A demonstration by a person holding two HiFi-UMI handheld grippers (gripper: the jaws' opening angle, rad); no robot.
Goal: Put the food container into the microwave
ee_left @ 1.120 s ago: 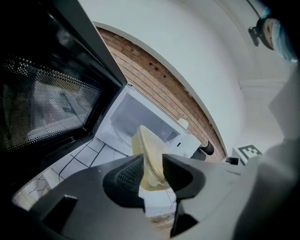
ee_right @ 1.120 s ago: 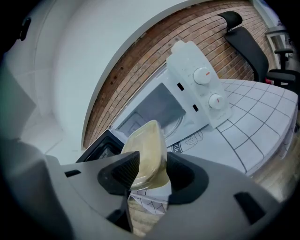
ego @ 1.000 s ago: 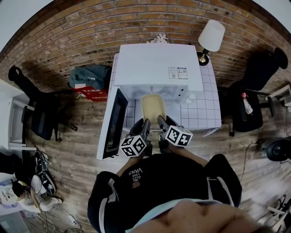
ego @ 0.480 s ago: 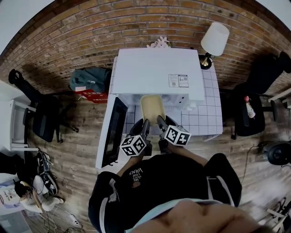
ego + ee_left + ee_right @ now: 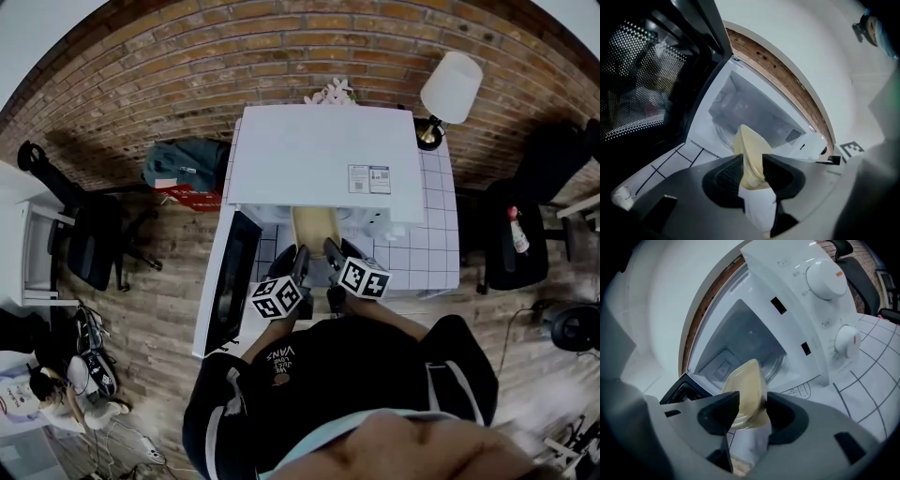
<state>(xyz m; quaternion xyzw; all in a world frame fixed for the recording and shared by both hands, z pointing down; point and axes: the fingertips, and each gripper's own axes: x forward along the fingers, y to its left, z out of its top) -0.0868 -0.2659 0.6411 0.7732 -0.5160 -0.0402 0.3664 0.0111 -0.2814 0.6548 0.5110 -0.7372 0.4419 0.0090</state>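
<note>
A pale yellow food container (image 5: 314, 228) hangs at the mouth of the white microwave (image 5: 323, 155), its far end under the oven's top edge in the head view. My left gripper (image 5: 302, 254) is shut on the container (image 5: 751, 152) at its near left end. My right gripper (image 5: 329, 247) is shut on the container (image 5: 745, 391) at its near right end. In both gripper views the lid runs edge-on between the pads, pointing into the oven cavity (image 5: 740, 110) with its glass turntable (image 5: 774, 365).
The microwave door (image 5: 228, 281) hangs open to the left, its dark mesh window (image 5: 640, 84) close beside my left gripper. The control panel with two knobs (image 5: 827, 280) stands to the right. A white tiled table (image 5: 427, 244) carries the oven; a lamp (image 5: 448, 92) stands at the back right.
Both grippers have carried the container forward toward the oven; its far end has gone from the open tabletop to under the microwave's top edge. The grip is unchanged.
</note>
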